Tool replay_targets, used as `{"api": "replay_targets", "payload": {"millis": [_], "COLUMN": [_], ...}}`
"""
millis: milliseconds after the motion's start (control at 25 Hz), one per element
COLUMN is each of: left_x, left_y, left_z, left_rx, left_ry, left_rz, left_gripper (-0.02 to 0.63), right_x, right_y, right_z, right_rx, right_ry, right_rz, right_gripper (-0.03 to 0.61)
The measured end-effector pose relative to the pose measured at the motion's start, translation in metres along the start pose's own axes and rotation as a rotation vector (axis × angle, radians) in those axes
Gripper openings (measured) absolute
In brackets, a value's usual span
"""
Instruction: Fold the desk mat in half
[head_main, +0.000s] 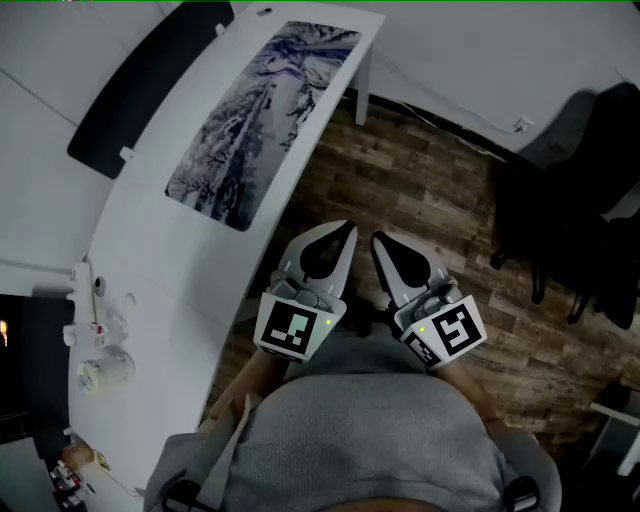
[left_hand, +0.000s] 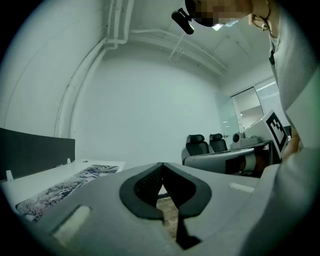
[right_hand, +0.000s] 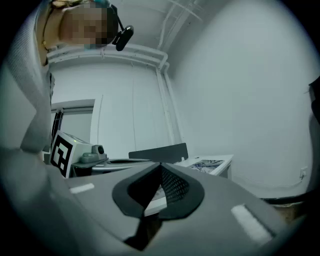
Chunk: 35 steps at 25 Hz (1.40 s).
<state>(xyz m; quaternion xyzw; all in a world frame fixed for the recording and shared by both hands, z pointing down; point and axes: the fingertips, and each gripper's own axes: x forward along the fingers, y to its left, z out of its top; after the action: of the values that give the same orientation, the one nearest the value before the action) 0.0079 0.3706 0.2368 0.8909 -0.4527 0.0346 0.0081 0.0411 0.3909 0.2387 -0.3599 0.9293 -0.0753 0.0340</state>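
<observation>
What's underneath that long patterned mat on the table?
The desk mat lies flat on the white table, whose bare top shows beside it. Anything between mat and table is covered, so it cannot be seen.

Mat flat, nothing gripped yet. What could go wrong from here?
1. The left gripper and right gripper are both shut; the desk mat lies flat, so pinching its thin edge may slip.
2. The mat's long side sits near the table edge; a drag could pull it off.
</observation>
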Motion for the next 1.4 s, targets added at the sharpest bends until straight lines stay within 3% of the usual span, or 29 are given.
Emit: {"api": "replay_targets", "payload": {"millis": [440,920,1400], "left_x": [-0.003,-0.016,0.053], "left_y": [0.005,0.017,0.052], "left_z": [0.003,-0.005,-0.021], "left_rx": [0.0,-0.043,-0.041], "left_ry": [-0.015,-0.025,0.022], "left_rz": [-0.029,-0.046,-0.023], "left_gripper": [0.002,0.002,0.002], "right_x": [0.009,0.008,0.056], "right_y": [0.007,0.02,-0.052], "right_z": [0.001,-0.009,-0.009], "right_rx": [-0.021,0.023,0.06], "right_ry": [0.009,-0.024,-0.025], "right_rz": [0.002,-0.067,-0.047], "right_gripper": [0.002,0.002,0.003]}}
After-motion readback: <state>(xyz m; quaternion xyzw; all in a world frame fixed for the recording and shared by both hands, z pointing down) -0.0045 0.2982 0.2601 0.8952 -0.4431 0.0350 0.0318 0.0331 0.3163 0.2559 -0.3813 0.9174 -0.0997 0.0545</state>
